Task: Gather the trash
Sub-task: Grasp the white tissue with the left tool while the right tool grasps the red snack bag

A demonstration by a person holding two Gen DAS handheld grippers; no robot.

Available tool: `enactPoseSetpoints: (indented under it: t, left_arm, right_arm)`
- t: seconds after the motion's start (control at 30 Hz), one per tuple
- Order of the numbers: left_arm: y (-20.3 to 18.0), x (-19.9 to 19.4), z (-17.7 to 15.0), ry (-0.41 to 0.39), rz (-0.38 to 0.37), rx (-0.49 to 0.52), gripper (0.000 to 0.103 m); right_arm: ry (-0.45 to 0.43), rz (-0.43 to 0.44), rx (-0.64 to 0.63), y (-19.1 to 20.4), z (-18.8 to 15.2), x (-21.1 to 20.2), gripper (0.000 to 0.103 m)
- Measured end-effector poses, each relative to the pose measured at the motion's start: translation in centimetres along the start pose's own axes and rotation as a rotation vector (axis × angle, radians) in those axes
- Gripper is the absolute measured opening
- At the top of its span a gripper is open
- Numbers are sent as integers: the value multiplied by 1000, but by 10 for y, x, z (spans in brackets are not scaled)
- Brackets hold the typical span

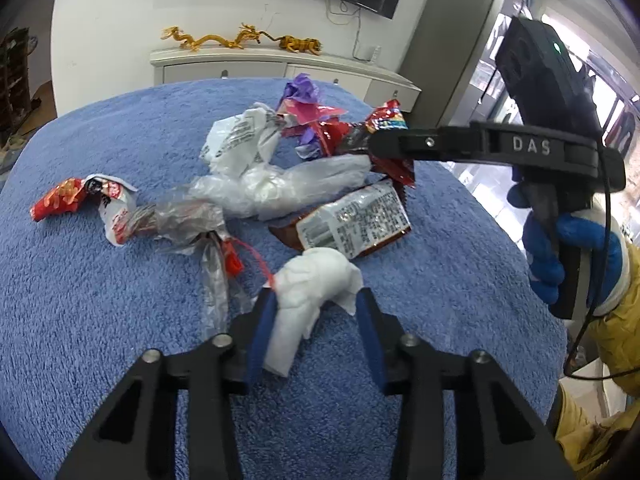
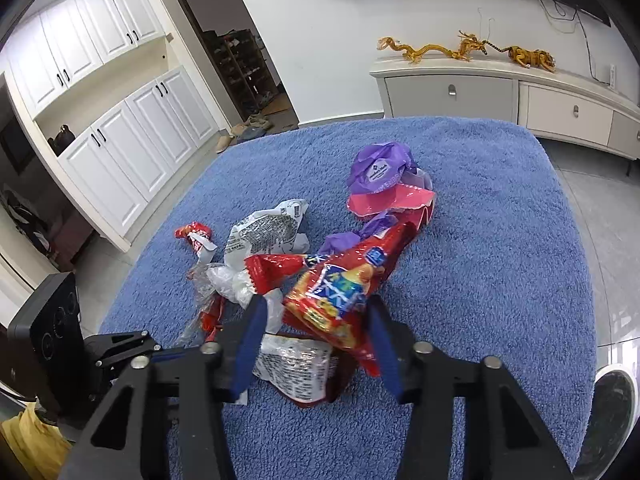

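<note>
- Left gripper: jaws standing spread around a crumpled white tissue; the left pad is touching it, the right pad is sitting just beside it with a gap showing. The tissue is lying on the blue fleece cover over the tabletop.
- Right gripper: jaws standing spread on either side of a red snack bag; whether the pads are touching the bag cannot be told.
- Silver-backed wrapper with printed text: lying flat between the tissue and the red snack bag.
- Clear plastic bags: lying bunched in the middle of the pile.
- White printed wrapper: sitting crumpled behind the clear plastic.
- Small red-and-white wrapper: lying apart at the left of the pile.
- Purple bag and pink wrapper: resting together at the far end of the pile.
- White sideboard: standing against the wall, carrying golden dragon figures.
</note>
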State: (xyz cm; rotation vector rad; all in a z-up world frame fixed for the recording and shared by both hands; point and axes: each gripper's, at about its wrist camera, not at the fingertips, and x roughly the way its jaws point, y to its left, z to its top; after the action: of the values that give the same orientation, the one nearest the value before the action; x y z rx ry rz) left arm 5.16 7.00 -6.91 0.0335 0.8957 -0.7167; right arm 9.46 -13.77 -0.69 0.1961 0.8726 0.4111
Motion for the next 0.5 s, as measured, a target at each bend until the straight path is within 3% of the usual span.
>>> enactPoseSetpoints:
  t: [0.43,0.5]
  left_arm:
    - [-1,-7,-10,-5,65,-32,38]
    - [-2,-4,-6,-3,80,-29,23]
  right_arm:
    - [-16,-28,-26,3,0,-1,27]
    - [-19,-33,-26,4,-2,-2,25]
